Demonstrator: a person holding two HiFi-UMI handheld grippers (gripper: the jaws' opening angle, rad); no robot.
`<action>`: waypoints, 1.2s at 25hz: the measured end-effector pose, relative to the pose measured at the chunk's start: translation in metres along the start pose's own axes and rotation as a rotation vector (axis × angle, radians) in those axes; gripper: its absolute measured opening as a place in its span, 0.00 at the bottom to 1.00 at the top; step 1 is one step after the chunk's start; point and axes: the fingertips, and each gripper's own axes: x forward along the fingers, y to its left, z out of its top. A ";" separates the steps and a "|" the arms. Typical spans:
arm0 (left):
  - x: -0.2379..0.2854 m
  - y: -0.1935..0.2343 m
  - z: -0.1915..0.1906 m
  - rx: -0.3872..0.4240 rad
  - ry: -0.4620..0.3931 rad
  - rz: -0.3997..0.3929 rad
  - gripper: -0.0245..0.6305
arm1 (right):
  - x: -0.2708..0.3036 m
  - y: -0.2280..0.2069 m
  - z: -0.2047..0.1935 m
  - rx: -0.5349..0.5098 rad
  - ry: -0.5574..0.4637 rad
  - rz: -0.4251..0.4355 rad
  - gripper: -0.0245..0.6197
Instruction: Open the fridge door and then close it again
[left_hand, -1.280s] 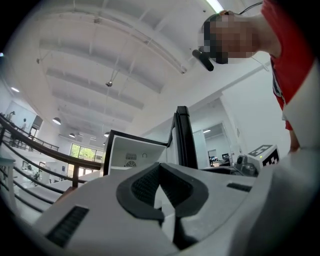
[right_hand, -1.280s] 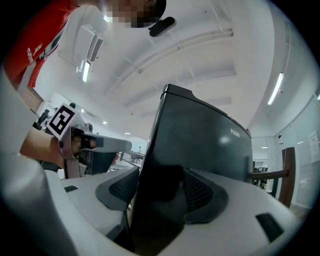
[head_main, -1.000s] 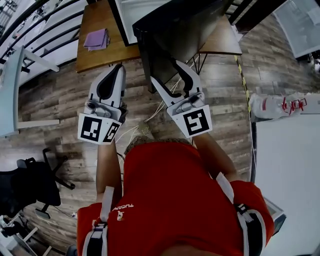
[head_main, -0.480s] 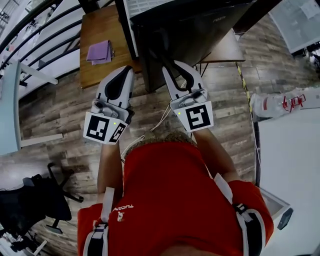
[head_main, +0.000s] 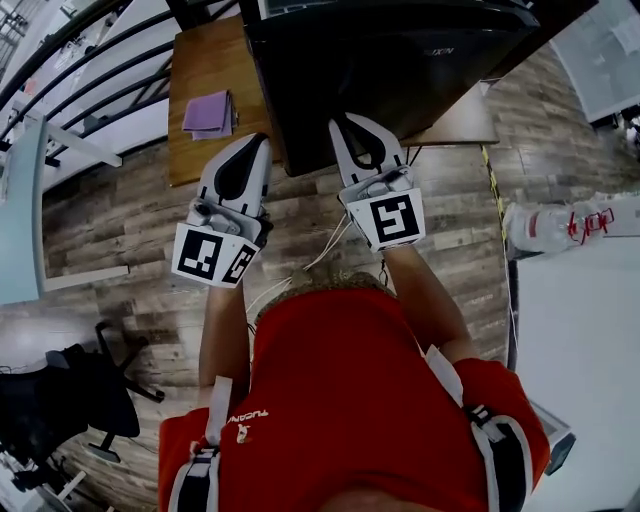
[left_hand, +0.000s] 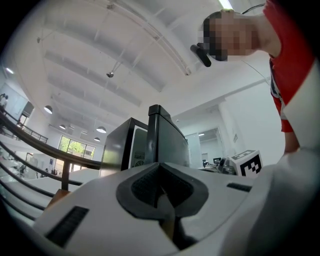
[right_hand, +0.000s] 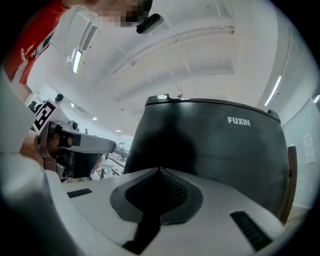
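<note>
A black mini fridge (head_main: 400, 60) stands on a wooden table (head_main: 205, 60) at the top of the head view. Its door (right_hand: 210, 145), printed FUXIN, fills the right gripper view. In the left gripper view the door edge (left_hand: 154, 135) stands a little off the cabinet, with a strip of pale interior (left_hand: 137, 147) showing. My right gripper (head_main: 357, 120) is shut and empty, its tips at the door front; whether they touch it I cannot tell. My left gripper (head_main: 257, 140) is shut on nothing, beside the fridge's left front corner.
A purple cloth (head_main: 208, 112) lies on the wooden table left of the fridge. Cables (head_main: 300, 270) trail over the wood floor below the grippers. A black office chair (head_main: 70, 395) stands at lower left, a white table (head_main: 580, 330) at right with a white device (head_main: 560, 225) above it.
The fridge door has swung from wide open to almost against the cabinet. The right jaws have closed. Both grippers have moved forward toward the fridge.
</note>
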 end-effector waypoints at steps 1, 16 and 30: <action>0.002 0.001 0.000 0.003 0.001 0.004 0.05 | 0.005 -0.002 -0.001 0.004 -0.003 0.005 0.08; 0.020 0.034 -0.002 -0.011 -0.007 0.077 0.05 | 0.056 -0.029 -0.012 0.042 0.005 0.019 0.08; 0.024 0.028 -0.006 -0.008 0.008 0.096 0.05 | 0.048 -0.001 0.004 0.036 -0.010 0.184 0.08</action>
